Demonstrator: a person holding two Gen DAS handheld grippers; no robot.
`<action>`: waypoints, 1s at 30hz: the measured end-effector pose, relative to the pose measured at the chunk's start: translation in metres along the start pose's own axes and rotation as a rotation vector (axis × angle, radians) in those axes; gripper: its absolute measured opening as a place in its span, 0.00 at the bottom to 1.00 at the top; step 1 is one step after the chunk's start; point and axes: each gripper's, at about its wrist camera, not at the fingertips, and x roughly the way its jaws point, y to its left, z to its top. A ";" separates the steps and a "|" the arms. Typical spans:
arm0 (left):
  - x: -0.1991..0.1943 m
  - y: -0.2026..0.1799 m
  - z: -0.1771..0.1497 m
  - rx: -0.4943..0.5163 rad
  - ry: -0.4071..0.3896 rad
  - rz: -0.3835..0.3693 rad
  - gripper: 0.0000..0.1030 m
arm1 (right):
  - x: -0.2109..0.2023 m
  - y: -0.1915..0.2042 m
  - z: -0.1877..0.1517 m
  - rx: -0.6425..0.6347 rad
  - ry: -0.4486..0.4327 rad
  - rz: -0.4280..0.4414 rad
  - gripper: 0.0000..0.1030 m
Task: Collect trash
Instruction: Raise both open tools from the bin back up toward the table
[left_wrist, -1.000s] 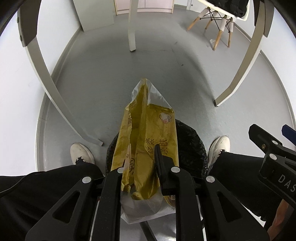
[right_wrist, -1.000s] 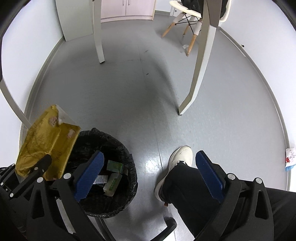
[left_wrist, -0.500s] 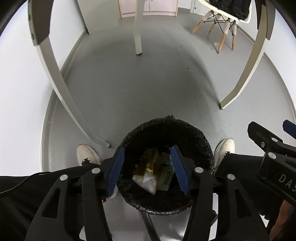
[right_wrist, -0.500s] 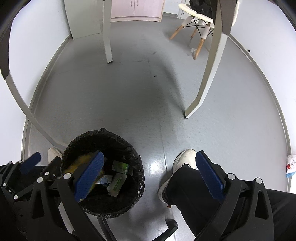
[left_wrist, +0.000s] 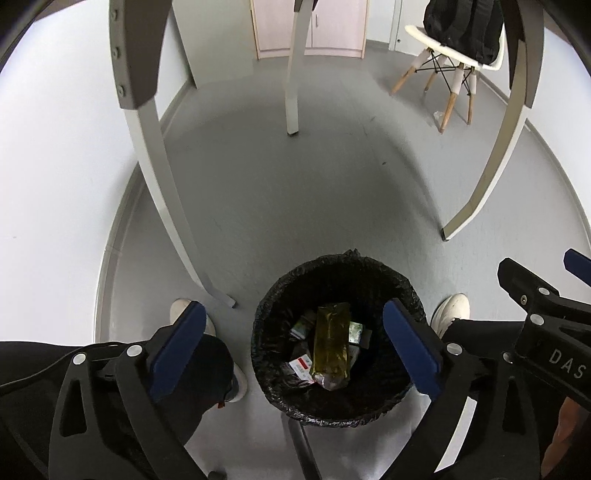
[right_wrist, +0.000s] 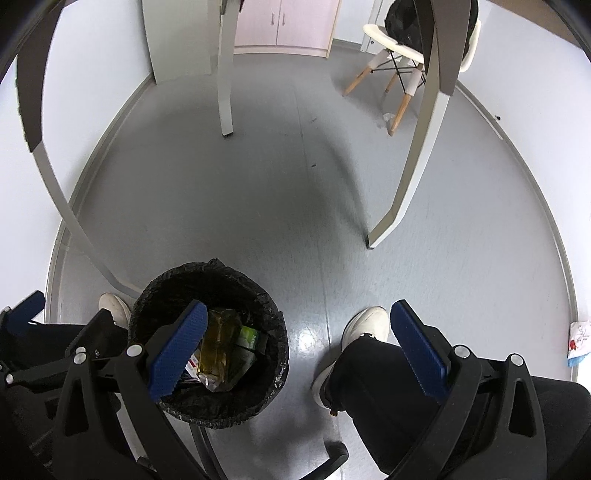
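Observation:
A round bin with a black liner (left_wrist: 373, 275) stands on the grey floor between the person's feet. A yellow snack wrapper (left_wrist: 330, 341) lies inside it on top of several small packets. My left gripper (left_wrist: 295, 332) is wide open and empty above the bin. In the right wrist view the bin (right_wrist: 236, 275) is at lower left with the yellow wrapper (right_wrist: 218, 343) in it. My right gripper (right_wrist: 295, 339) is wide open and empty, to the right of the bin, over the person's right leg.
White table legs (left_wrist: 162, 206) (left_wrist: 480, 188) rise left and right of the bin. A white shoe (right_wrist: 364, 326) sits right of the bin. A chair with wooden legs (left_wrist: 448, 88) holds a black backpack at the back right. A scrap of litter (right_wrist: 578, 343) lies by the right wall.
My left gripper opened and let go of the yellow wrapper, which dropped into the bin. The left gripper then opened wider and rose. The right gripper stayed open.

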 end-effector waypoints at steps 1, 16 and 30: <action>-0.003 0.001 -0.001 0.000 -0.004 -0.002 0.94 | -0.003 0.000 -0.001 -0.001 -0.005 0.002 0.92; -0.056 0.032 -0.008 -0.099 -0.057 -0.015 0.94 | -0.059 -0.006 -0.013 -0.007 -0.108 0.006 0.92; -0.119 0.046 -0.032 -0.084 -0.140 -0.042 0.94 | -0.114 -0.013 -0.042 -0.005 -0.151 0.018 0.92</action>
